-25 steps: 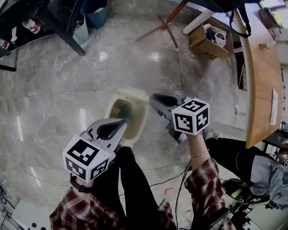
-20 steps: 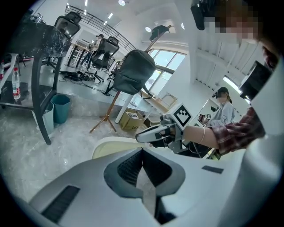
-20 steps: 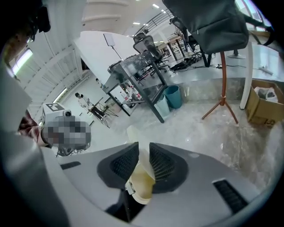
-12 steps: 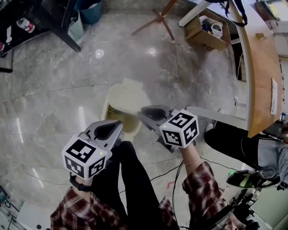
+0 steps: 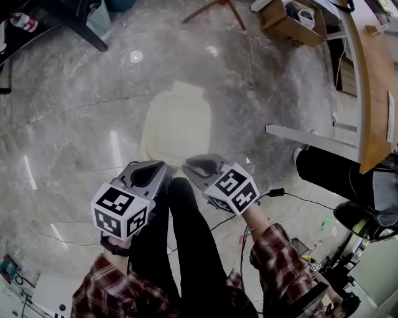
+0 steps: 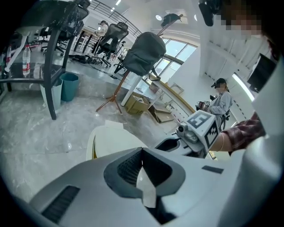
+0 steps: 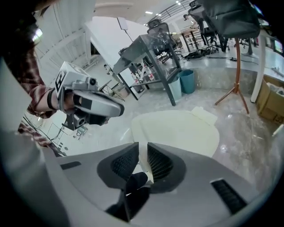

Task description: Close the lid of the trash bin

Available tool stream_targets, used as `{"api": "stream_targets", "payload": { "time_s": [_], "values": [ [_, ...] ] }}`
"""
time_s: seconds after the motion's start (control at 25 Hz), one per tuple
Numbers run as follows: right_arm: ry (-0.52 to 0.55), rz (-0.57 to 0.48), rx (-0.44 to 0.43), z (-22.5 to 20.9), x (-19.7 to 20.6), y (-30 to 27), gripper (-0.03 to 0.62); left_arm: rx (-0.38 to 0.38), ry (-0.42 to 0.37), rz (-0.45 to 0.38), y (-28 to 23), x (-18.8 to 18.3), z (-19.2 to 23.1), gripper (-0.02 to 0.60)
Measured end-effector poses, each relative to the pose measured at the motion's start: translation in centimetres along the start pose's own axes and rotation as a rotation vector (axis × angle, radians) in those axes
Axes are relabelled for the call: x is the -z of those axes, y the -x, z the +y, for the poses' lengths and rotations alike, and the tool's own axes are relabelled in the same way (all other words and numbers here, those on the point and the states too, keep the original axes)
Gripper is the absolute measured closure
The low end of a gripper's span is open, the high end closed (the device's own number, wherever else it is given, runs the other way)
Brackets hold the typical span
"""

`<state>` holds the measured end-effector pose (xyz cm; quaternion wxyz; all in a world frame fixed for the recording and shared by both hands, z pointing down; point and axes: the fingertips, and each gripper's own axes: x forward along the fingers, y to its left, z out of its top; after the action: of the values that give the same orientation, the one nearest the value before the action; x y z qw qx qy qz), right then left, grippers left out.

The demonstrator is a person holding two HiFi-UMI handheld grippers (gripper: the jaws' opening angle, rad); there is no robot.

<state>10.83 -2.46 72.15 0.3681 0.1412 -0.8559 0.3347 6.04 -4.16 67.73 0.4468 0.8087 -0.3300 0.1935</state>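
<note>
The cream trash bin (image 5: 176, 124) stands on the marble floor with its lid lying flat over the top; its hinge tab (image 5: 186, 90) is on the far side. Both grippers hover on its near side, above the person's legs, touching nothing. The left gripper (image 5: 151, 168) is shut and empty, its jaws meeting in a line in the left gripper view (image 6: 142, 153). Only a thin slit shows between the jaws of the right gripper (image 5: 194, 164), which is shut (image 7: 143, 153). The bin's lid (image 7: 177, 128) fills the space ahead of it, and also shows in the left gripper view (image 6: 111, 139).
A wooden table (image 5: 373, 81) runs along the right, with a cardboard box (image 5: 292, 18) beyond it. A black table leg (image 5: 87, 31) and a stand's wooden legs (image 5: 214, 9) are at the far side. A black cable (image 5: 292, 197) lies on the floor by a seated person (image 5: 329, 180).
The bin's lid has gone from open to flat shut. Both grippers have drawn back from the bin toward the person's body.
</note>
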Motion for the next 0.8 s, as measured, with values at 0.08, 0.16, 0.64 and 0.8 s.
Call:
{"api": "stream_targets", "payload": {
  "time_s": [0.08,0.16,0.64,0.8],
  "values": [
    [0.001,0.036,0.007,-0.1,1.9,-1.7,0.523,-0.006,0.003,0.01,-0.7,1.0,0.8,0.571],
    [-0.007,0.066,0.016,-0.2,3.4,-3.1,0.523,-0.012,0.01,0.016,-1.1,1.8,1.6,0.571],
    [-0.048,0.181,0.102,-2.4,8.6,-9.1,0.525,-0.043,-0.004,0.04,-2.9,4.3,6.2,0.571],
    [-0.006,0.231,0.15,-2.5,9.1,-9.9,0.525,-0.04,-0.007,0.032,-2.9,4.0,6.5,0.571]
  ]
}}
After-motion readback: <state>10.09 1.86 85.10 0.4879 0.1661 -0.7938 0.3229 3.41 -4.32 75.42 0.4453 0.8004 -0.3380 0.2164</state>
